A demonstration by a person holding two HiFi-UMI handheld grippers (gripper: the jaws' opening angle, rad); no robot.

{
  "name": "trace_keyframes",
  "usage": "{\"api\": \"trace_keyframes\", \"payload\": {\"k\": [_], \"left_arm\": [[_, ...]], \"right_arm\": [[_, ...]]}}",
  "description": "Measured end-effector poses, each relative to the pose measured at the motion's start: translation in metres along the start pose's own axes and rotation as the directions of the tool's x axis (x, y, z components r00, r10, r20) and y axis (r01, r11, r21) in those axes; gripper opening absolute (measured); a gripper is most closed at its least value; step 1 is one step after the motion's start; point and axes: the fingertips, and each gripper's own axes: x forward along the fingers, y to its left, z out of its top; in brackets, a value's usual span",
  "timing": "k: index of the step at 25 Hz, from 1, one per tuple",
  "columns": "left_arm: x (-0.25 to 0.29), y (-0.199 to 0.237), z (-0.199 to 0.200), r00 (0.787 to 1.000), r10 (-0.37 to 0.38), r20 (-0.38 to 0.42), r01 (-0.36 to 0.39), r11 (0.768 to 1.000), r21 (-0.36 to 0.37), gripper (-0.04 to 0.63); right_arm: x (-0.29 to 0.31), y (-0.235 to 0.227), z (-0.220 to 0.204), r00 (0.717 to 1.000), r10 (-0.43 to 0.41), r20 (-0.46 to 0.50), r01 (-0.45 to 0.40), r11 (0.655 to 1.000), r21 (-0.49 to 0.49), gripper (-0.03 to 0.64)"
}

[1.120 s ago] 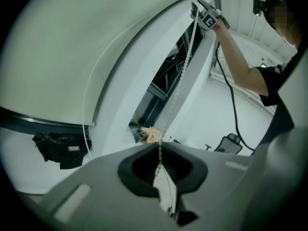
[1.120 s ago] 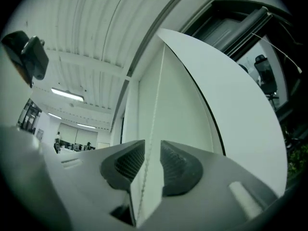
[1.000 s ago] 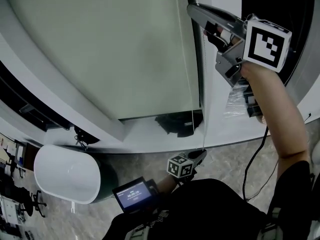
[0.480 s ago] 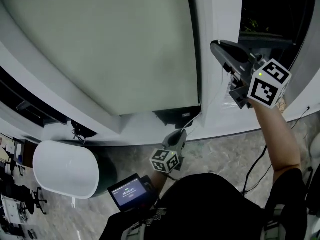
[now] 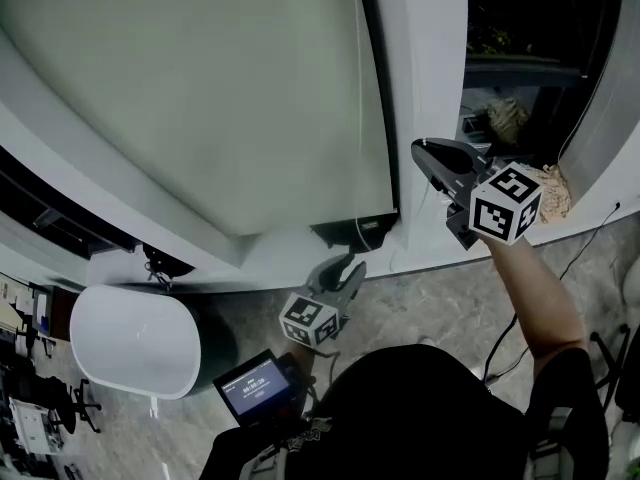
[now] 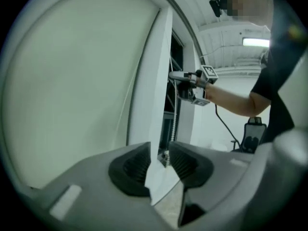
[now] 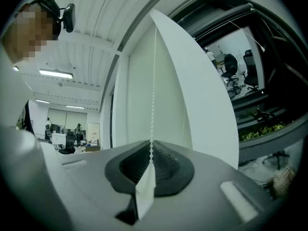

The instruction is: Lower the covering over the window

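Head view puts the pale roller blind [image 5: 200,98] at ten o'clock, with a dark gap showing below its bottom edge. The left gripper [image 5: 345,268] sits at six o'clock. Its fingers have just been opening and stand slightly spread, with the bead chain [image 6: 177,121] running loose between them. The right gripper [image 5: 425,151], at three o'clock, has its fingers pressed together, pinching that chain.
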Motion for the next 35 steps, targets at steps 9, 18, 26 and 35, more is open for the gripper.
{"api": "trace_keyframes", "payload": {"k": [9, 18, 26, 35], "left_arm": [[-0.003, -0.026, 0.025, 0.991, 0.0, 0.133, 0.021, 0.988, -0.155, 0.114], [0.011, -0.048, 0.023, 0.984, 0.064, 0.164, -0.018, 0.964, -0.266, 0.104], [0.009, -0.079, 0.0, 0.98, 0.185, 0.07, -0.154, 0.935, -0.319, 0.101], [-0.059, -0.086, -0.039, 0.94, 0.341, -0.021, -0.322, 0.864, -0.387, 0.095]], "right_arm": [[-0.004, -0.01, 0.001, 0.997, -0.019, 0.074, 0.014, 0.997, 0.071, 0.017], [-0.033, -0.035, -0.089, 0.998, -0.018, -0.054, 0.03, 0.969, 0.244, 0.026], [-0.057, 0.02, -0.194, 0.968, 0.194, -0.159, -0.113, 0.903, 0.414, 0.043], [-0.073, 0.135, -0.259, 0.893, 0.402, -0.202, -0.229, 0.793, 0.564, 0.037]]}}
